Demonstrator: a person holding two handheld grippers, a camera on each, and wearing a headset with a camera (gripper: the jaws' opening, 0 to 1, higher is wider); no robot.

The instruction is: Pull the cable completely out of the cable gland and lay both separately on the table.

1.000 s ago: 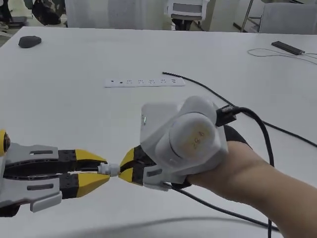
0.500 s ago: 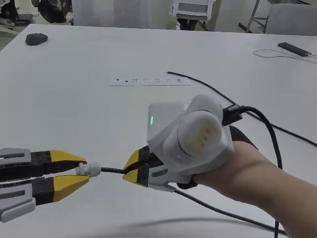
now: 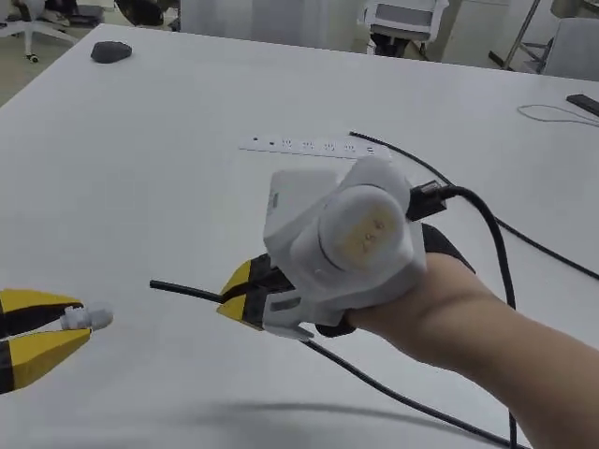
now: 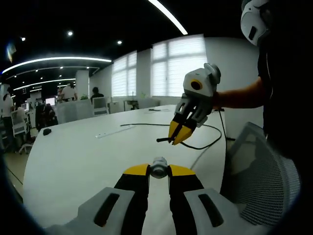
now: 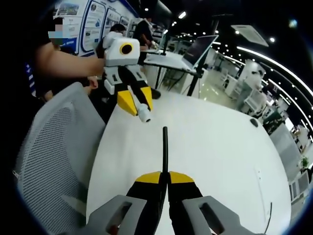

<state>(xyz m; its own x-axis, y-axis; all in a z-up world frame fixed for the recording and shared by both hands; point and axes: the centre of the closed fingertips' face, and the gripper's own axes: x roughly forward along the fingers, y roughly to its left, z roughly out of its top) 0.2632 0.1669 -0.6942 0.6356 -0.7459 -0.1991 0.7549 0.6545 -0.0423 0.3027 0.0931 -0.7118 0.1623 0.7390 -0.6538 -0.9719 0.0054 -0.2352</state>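
White table (image 3: 140,168) takes up most of the head view, both grippers are raised over it. A grey mesh chair (image 4: 264,171) sits at the table edge, seen in the left gripper view.

Right gripper (image 3: 225,302) is mid-frame in the head view, held by a hand (image 3: 440,309) with the forearm coming in from the lower right. Its yellow jaws are pressed together on the black cable (image 3: 178,288). The right gripper view confirms it: the cable runs straight out from between the closed jaws.

Left gripper (image 3: 80,322) is at the lower left edge of the head view. Its yellow jaws are clamped on the cable gland (image 3: 94,318), which sits right at the tips, with the jaws kept a little apart by it.

The cable's short free end sticks out of the right gripper toward the left and ends in open air, well apart from the gland. So the cable is fully out of the gland. The rest of the cable trails from under the right gripper along the table toward the lower right.

A white power strip (image 3: 314,147) lies flat on the table beyond the right gripper, with a thin black cord running off from its right end. A dark mouse (image 3: 110,52) sits near the far left corner of the table.

The gland is small and white, with its round end facing the right gripper, and is held off the table.
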